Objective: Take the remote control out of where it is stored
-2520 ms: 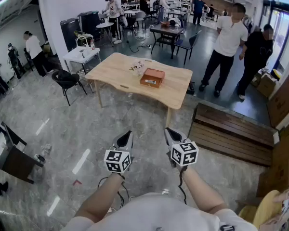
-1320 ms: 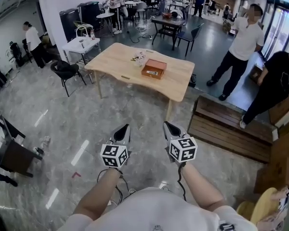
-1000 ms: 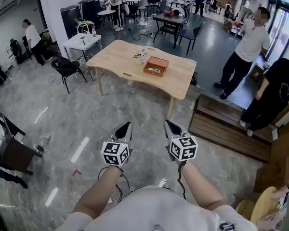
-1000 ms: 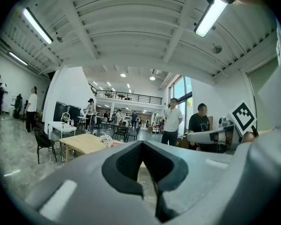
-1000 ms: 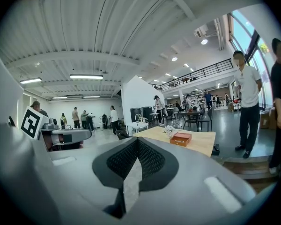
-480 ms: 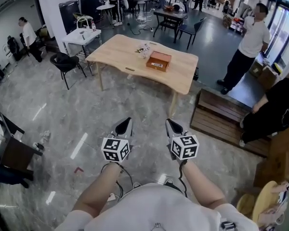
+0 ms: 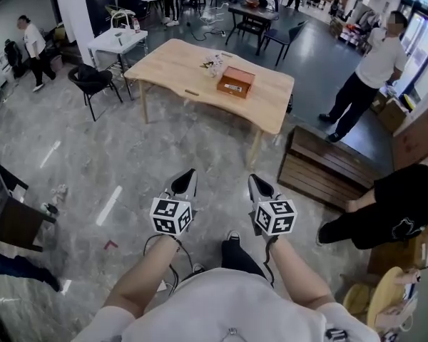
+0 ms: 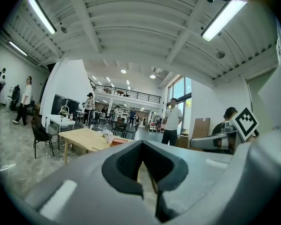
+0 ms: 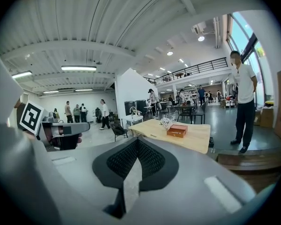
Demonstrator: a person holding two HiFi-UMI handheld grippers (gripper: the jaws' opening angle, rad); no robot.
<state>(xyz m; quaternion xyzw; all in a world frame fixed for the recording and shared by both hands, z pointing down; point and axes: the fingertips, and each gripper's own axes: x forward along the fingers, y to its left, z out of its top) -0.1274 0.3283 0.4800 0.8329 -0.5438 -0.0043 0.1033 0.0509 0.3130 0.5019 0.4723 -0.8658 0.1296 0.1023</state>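
No remote control is in view. An orange-brown box (image 7: pixel 235 83) lies shut on a light wooden table (image 7: pixel 178 66) several steps ahead, beside a white crumpled thing (image 7: pixel 214 63). My left gripper (image 7: pixel 184 184) and right gripper (image 7: pixel 257 186) are held side by side at waist height over the floor, far short of the table. Both are shut with nothing between the fingers. The left gripper view shows the table (image 8: pixel 84 137) past its closed tips (image 8: pixel 141 143). The right gripper view shows the box (image 9: pixel 177 131) on the table (image 9: pixel 196 137).
A low wooden platform (image 7: pixel 321 169) lies right of the table. One person in black (image 7: pixel 385 205) bends down at the right, and another in a white shirt (image 7: pixel 371 70) stands beyond. A black chair (image 7: pixel 93 84) is left of the table and a dark chair (image 7: pixel 7 216) at the far left.
The view has advanced toward the table, which now looks nearer. The person in black has moved closer on the right and bent down. Both grippers keep their pose, still shut.
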